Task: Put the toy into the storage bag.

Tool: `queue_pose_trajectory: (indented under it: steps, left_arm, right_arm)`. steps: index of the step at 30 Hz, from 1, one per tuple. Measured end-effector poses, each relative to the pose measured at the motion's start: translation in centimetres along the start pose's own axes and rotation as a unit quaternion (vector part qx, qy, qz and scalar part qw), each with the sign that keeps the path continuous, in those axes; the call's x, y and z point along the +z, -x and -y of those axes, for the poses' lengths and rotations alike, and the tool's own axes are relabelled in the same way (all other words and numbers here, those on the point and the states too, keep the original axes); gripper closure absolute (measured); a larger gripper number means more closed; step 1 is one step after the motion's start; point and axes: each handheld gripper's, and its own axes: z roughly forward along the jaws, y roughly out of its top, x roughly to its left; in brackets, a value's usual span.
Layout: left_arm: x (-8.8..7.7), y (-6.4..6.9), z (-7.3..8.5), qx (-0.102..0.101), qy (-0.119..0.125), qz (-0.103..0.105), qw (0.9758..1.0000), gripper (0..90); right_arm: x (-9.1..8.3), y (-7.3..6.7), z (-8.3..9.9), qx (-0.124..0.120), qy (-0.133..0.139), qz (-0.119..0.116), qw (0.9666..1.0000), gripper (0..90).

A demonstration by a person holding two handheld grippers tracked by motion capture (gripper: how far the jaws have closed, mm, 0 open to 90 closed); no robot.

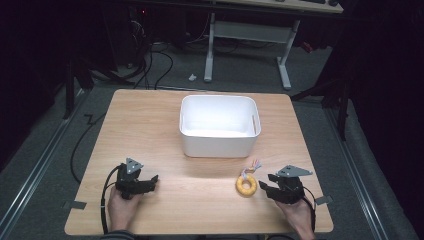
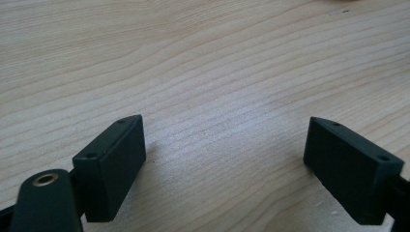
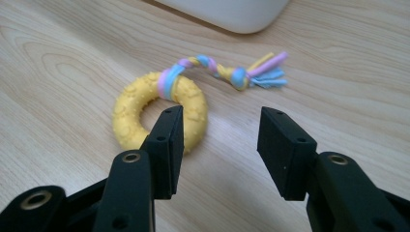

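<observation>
A yellow knobbly ring toy with a pink, blue and yellow braided tail lies on the wooden table, in front of the white bin. My right gripper sits just right of the ring, jaws apart with bare table between them; the left jaw overlaps the ring's near edge in the right gripper view. My left gripper rests at the table's front left, open wide over bare wood.
The white bin stands at the table's middle back, its corner in the right gripper view. Table edges run close in front of both hands. Desk legs and cables lie on the floor beyond.
</observation>
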Motion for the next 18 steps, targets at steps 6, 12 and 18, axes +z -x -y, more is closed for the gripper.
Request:
queue_pose_trajectory:
  steps: [6,12,18]
  left_arm:
    - [0.0,0.0,0.0,0.0,0.0,0.0,1.0,15.2]
    - [0.0,0.0,0.0,0.0,0.0,0.0,1.0,15.2]
    - [0.0,0.0,0.0,0.0,0.0,0.0,1.0,15.3]
  right_arm:
    - [1.0,-0.6,-0.7,-0.01,-0.005,-0.012,0.9999,51.7]
    - [2.2,-1.2,-1.4,-0.015,-0.032,-0.016,0.9992,52.3]
    - [2.9,-1.2,-2.2,-0.011,-0.054,-0.017,0.9984,52.5]
